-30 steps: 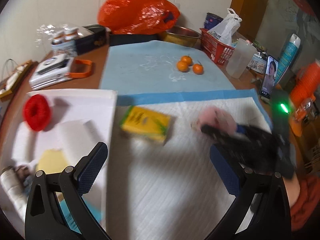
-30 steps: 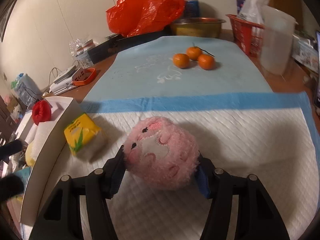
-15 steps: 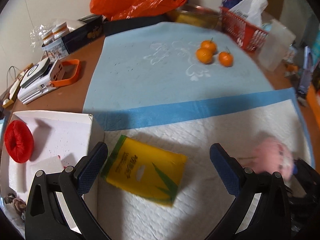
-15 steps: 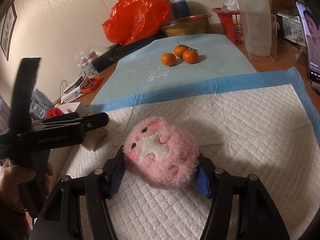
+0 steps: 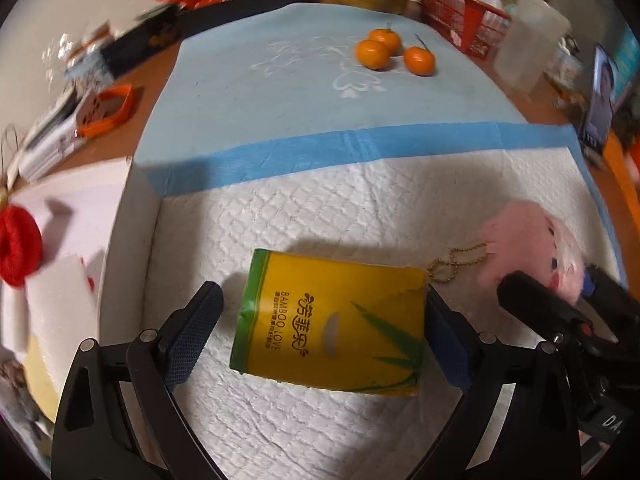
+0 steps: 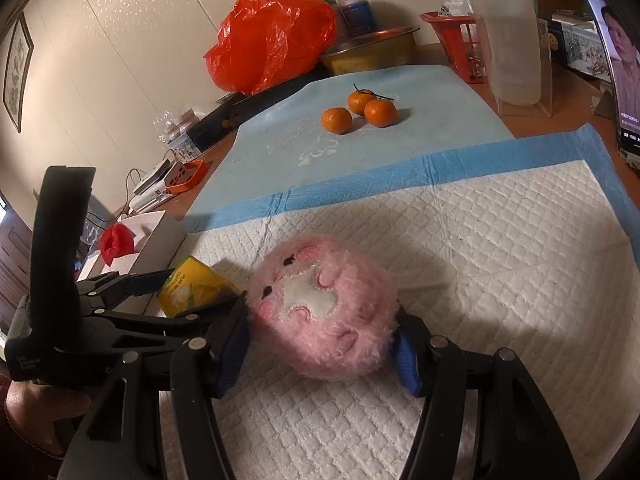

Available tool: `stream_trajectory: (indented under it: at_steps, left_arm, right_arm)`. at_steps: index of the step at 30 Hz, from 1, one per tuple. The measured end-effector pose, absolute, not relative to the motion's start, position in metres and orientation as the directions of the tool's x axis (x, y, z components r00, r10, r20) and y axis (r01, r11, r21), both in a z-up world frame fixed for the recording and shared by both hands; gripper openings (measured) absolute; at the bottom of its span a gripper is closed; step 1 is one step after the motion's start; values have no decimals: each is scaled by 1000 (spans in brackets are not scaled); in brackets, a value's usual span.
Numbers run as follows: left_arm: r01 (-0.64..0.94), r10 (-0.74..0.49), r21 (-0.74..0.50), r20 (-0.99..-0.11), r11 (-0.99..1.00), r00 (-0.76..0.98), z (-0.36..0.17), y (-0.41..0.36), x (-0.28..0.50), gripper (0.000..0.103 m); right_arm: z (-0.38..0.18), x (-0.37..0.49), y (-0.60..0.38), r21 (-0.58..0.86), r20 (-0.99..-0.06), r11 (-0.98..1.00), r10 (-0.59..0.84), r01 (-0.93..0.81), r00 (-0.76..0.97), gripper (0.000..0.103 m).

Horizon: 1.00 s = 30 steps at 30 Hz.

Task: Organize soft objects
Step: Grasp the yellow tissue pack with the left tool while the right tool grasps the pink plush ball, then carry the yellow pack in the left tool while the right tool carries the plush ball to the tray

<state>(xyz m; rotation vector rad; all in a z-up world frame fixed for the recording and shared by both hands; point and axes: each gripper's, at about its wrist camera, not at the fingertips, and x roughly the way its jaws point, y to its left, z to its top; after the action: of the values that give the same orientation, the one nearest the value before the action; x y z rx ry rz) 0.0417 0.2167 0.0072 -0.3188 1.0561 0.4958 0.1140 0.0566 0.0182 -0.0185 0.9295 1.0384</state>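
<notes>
On the quilted white pad (image 5: 320,216), near its left edge beside the white box (image 5: 132,232), lies the yellow tissue pack (image 5: 332,320). The left gripper (image 5: 320,332), a second ago hovering back from the pack, now straddles it with fingers spread, neither pad visibly pressing. The right gripper (image 6: 320,344) remains clamped on the pink plush toy (image 6: 324,304), resting on the pad just right of the pack. The red knit item (image 5: 18,252) already sits in the box. Judged next: closing on the pack for transfer.
</notes>
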Motion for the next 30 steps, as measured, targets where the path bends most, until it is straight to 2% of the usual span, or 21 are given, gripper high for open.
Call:
stream_trajectory:
  at_steps: [1, 2, 4, 9, 18, 24, 30]
  left_arm:
    - [-524, 238, -12, -881, 852, 408, 9, 214, 40, 78]
    - [-508, 238, -11, -874, 862, 423, 13, 208, 39, 74]
    - [-492, 247, 6, -870, 871, 426, 14, 202, 37, 73]
    - [-528, 265, -37, -833, 848, 485, 31, 190, 9, 72]
    - [-569, 350, -86, -712, 818, 609, 110, 166, -54, 72]
    - [-552, 389, -104, -603, 827, 696, 162, 152, -97, 73]
    - [-532, 413, -113, -503, 839, 759, 206, 150, -135, 73]
  right_arm:
    - [18, 114, 57, 395, -665, 543, 725, -741, 177, 62]
    - [18, 114, 57, 395, -665, 543, 726, -741, 177, 62]
    - [18, 113, 56, 400, -663, 542, 728, -739, 175, 62]
    - [18, 114, 56, 405, -661, 542, 730, -736, 174, 61]
    - [34, 90, 42, 384, -658, 544, 728, -746, 192, 61]
    - [99, 58, 10, 422, -528, 509, 811, -750, 253, 61]
    - [185, 26, -21, 403, -322, 479, 872, -780, 369, 62]
